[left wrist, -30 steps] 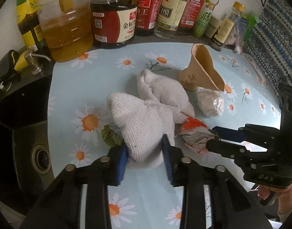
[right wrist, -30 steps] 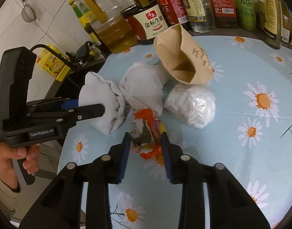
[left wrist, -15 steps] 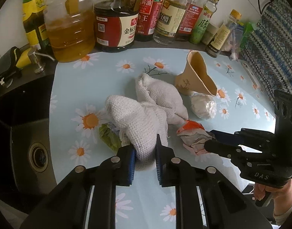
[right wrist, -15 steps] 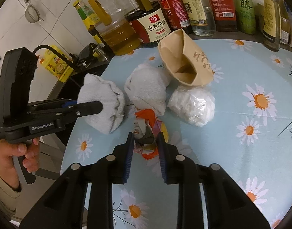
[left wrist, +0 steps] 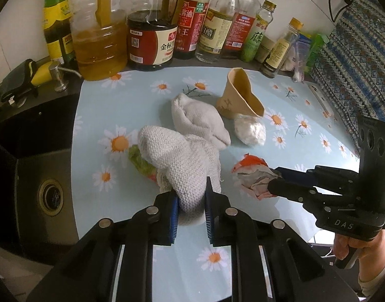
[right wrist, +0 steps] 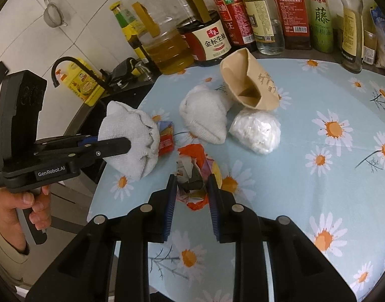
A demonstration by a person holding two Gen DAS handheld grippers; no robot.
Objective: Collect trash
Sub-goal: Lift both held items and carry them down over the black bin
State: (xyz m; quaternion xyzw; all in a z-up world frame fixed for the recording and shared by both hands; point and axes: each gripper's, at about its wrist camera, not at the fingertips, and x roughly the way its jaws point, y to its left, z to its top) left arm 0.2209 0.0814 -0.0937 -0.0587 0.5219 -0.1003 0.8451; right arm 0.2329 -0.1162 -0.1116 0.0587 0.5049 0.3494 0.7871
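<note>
My left gripper (left wrist: 191,196) is shut on a grey-white knitted cloth (left wrist: 177,158), lifted off the table's left edge; it also shows in the right wrist view (right wrist: 132,138). A green and red wrapper (left wrist: 142,163) lies uncovered under it. My right gripper (right wrist: 191,186) is shut on a crumpled orange and white wrapper (right wrist: 196,168), also seen in the left wrist view (left wrist: 252,176). A second white cloth (right wrist: 205,115), a clear plastic wad (right wrist: 256,130) and a crushed tan paper cup (right wrist: 250,83) lie behind.
The table has a light blue daisy cloth (right wrist: 318,188). A row of oil and sauce bottles (left wrist: 152,35) stands along the back. A black sink (left wrist: 41,171) with a faucet lies to the left. A patterned fabric (left wrist: 356,63) hangs at the right.
My left gripper closed on the knitted cloth and lifted it, uncovering the green and red wrapper. My right gripper closed on the orange wrapper.
</note>
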